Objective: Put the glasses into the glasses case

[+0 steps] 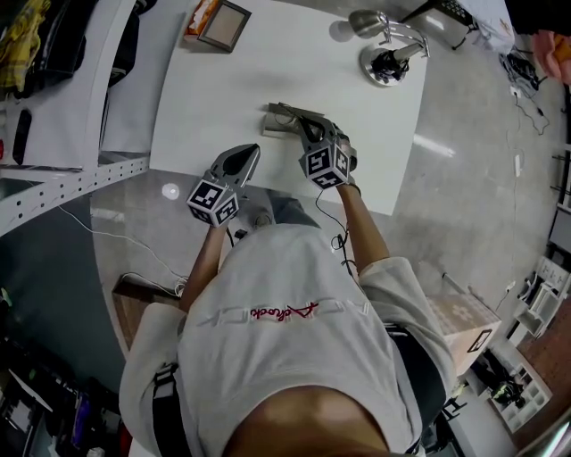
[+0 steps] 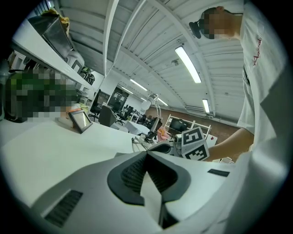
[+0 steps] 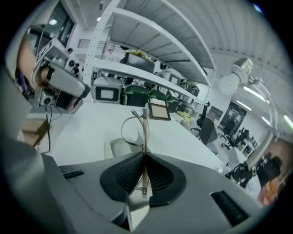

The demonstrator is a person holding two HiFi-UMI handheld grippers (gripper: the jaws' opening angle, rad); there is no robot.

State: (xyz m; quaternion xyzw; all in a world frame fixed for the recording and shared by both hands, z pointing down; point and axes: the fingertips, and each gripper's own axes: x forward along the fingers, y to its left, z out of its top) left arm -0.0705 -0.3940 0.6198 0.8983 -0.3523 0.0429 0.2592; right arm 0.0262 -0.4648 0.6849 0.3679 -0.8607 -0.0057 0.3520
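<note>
Though unclear overhead, glasses (image 3: 135,130) in right claw (image 3: 144,157)

The table (image 1: 268,80) is white. The left gripper (image 2: 146,152) and the right gripper (image 3: 144,155) are grey and black, with black-and-white square marks. The glasses (image 3: 137,130) are pale gold.

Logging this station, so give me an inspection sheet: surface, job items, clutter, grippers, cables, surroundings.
Surface: white table.
Job's things: glasses held off the table; pale glasses case lying on it just beyond them.
Clutter: picture frame and desk lamp near the far edge.
Grippers: right gripper shut on the glasses; left gripper shut, nothing between its jaws.
Cables: thin cable along the right forearm; white cable on the floor.
Surroundings: shelving at the left, glossy floor.
</note>
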